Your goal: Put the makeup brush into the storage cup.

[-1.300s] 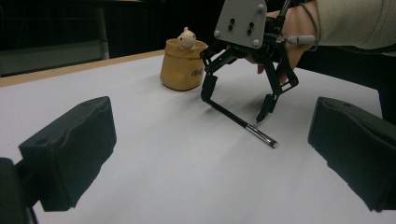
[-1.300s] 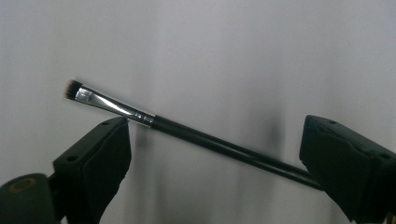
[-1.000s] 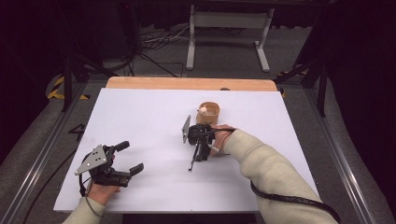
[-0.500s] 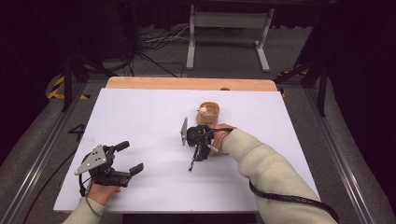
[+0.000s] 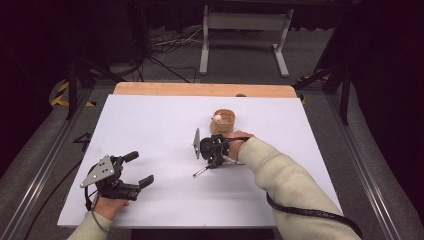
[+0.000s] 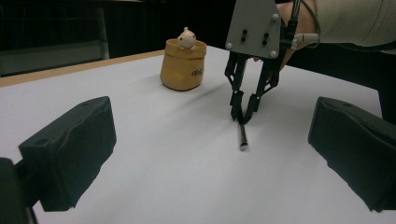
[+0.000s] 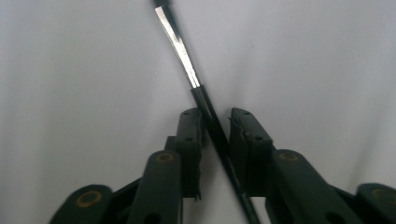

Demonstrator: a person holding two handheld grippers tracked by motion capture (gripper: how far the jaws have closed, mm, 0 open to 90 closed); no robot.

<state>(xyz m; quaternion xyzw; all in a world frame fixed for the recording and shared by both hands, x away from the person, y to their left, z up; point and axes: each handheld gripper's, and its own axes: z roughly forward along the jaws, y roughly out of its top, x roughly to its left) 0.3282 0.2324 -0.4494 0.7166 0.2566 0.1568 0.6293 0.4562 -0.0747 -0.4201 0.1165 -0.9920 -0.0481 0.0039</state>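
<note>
Right gripper (image 5: 212, 159) points down at the white table (image 5: 150, 125), jaws narrowly parted around a slim black-and-silver pen (image 7: 187, 60) lying flat. Left gripper (image 5: 127, 172) rests spread wide, holding nothing.

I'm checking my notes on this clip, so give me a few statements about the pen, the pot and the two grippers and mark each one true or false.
1. The right gripper has its fingers on either side of the pen. True.
2. The pen stands upright inside the pot. False: it lies on the white table, in front of the pot.
3. The left gripper is open and holds nothing. True.
4. The left gripper is touching the pot. False: it is far from it, near the table's front left.
5. A small pale figure sits at the pot's rim. True.
</note>
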